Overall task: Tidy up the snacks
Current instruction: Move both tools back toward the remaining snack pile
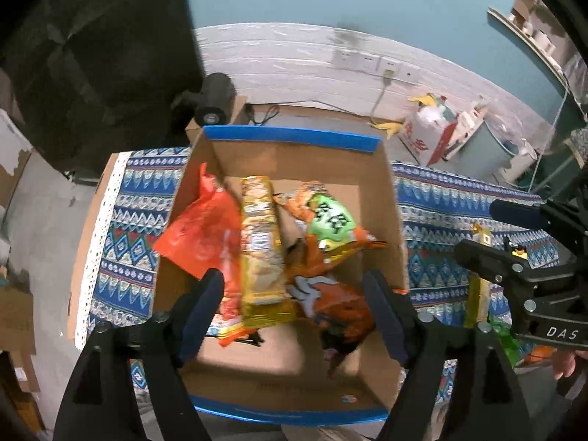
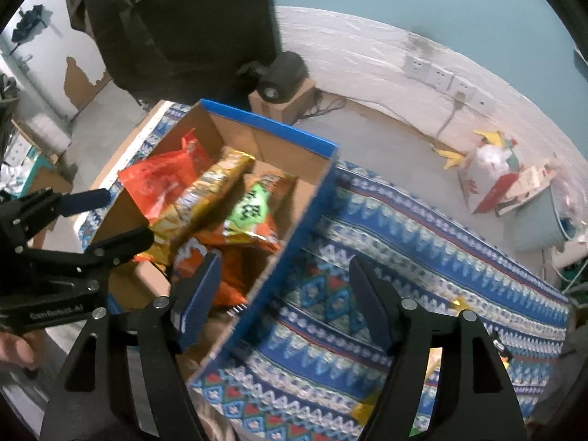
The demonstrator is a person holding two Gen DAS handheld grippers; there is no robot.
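Observation:
An open cardboard box (image 1: 290, 137) with a blue rim stands on the patterned tablecloth (image 1: 441, 198). In it lie a red bag (image 1: 202, 235), a long yellow pack (image 1: 259, 242), a green-and-orange bag (image 1: 330, 220) and an orange bag (image 1: 330, 301). My left gripper (image 1: 294, 294) hangs open just above these snacks, nothing between its fingers. My right gripper (image 2: 286, 268) is open too, straddling the right wall of the box (image 2: 272, 121), with one finger over the orange bag (image 2: 224, 272) and the other over the cloth (image 2: 404, 228). Another yellow pack (image 1: 477, 294) lies on the cloth, right of the box.
Behind the table, a black device (image 1: 215, 99) sits on a small carton by the white wall with sockets (image 1: 367, 60). A red-and-white bag (image 1: 430, 136) stands on the floor at the back right. The table's left edge (image 1: 95, 220) is near the box.

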